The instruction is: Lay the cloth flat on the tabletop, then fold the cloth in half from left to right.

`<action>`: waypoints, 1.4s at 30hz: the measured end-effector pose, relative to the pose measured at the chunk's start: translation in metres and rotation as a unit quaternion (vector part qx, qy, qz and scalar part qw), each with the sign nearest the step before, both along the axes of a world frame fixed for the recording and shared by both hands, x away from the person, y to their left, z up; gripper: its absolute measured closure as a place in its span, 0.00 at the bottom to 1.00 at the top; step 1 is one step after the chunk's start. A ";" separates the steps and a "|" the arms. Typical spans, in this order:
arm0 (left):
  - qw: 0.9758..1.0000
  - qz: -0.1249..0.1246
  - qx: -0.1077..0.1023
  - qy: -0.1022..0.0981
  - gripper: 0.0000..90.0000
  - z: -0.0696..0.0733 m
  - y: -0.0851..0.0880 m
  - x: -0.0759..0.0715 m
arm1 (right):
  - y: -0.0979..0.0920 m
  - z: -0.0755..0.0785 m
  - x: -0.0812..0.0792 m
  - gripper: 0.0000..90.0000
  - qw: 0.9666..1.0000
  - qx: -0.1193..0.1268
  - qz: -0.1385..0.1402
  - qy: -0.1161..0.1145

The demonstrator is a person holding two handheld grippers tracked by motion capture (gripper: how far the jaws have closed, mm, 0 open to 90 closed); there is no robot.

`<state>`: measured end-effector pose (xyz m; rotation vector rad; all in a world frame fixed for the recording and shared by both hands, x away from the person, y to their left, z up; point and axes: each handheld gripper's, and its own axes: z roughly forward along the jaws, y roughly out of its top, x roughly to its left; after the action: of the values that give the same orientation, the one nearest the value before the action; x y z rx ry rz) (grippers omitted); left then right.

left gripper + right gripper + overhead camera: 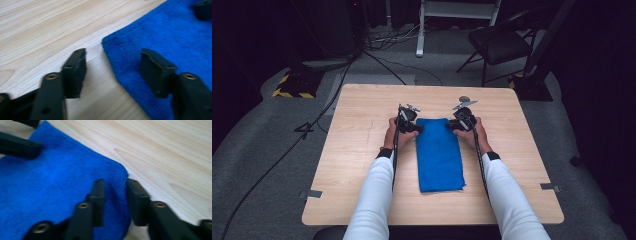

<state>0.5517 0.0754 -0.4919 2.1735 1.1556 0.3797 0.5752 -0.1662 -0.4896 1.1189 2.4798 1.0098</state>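
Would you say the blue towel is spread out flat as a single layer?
No, the blue towel lies folded into a narrow strip on the table.

Overhead camera faces forward-down; both tool cameras closely share the blue towel [439, 155].

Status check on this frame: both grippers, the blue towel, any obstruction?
Left gripper open, straddling the blue towel's far left corner. Right gripper jaws narrow around far right corner; grip unconfirmed. Towel folded, flat on table. Nothing in the way.
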 end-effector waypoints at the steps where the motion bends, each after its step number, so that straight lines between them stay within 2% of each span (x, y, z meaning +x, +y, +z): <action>1: 1.000 -0.007 0.002 0.001 0.58 0.001 -0.001 -0.001 | 0.000 0.000 0.000 0.90 1.000 0.003 0.001 0.003; 4: 1.000 -0.023 -0.008 0.003 0.73 0.001 -0.001 -0.002 | 0.001 0.000 -0.002 0.95 1.000 0.005 0.002 0.003; 6: 0.999 -0.030 -0.020 0.007 0.83 0.000 -0.001 -0.002 | 0.002 0.001 -0.003 0.96 1.000 -0.004 0.002 -0.001; 10: 0.999 -0.037 -0.023 0.012 0.93 0.000 -0.002 -0.002 | 0.002 0.001 -0.005 0.97 1.000 -0.010 0.005 -0.004; 14: 0.999 -0.040 -0.020 0.015 0.95 0.001 -0.003 -0.001 | 0.001 0.001 -0.005 0.97 1.000 -0.006 0.005 -0.005; 21: 0.999 -0.040 0.011 0.011 0.96 0.006 -0.010 0.000 | 0.000 0.007 -0.004 0.98 1.000 -0.014 0.010 -0.013; 25: 0.999 -0.038 0.016 0.005 0.96 0.011 -0.012 0.002 | 0.000 0.010 -0.005 0.98 1.000 -0.013 0.011 -0.020; 28: 0.999 -0.038 0.028 0.001 0.96 0.012 -0.015 0.004 | -0.001 0.010 -0.004 0.98 1.000 -0.010 0.009 -0.024; 33: 0.999 -0.034 0.029 -0.007 0.96 0.012 -0.017 0.006 | -0.003 0.011 -0.004 0.98 0.999 -0.011 0.004 -0.030; 37: 0.999 -0.030 0.021 -0.008 0.96 0.013 -0.016 0.009 | -0.001 0.012 -0.003 0.98 0.999 -0.015 0.005 -0.040; 42: 0.999 -0.027 0.021 -0.022 0.96 0.017 -0.020 0.012 | -0.003 0.015 -0.002 0.98 0.999 -0.018 -0.001 -0.048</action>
<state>0.5640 0.0557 -0.4749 2.2158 1.0726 0.4287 0.5734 -0.1689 -0.4749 1.0380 2.4115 0.9898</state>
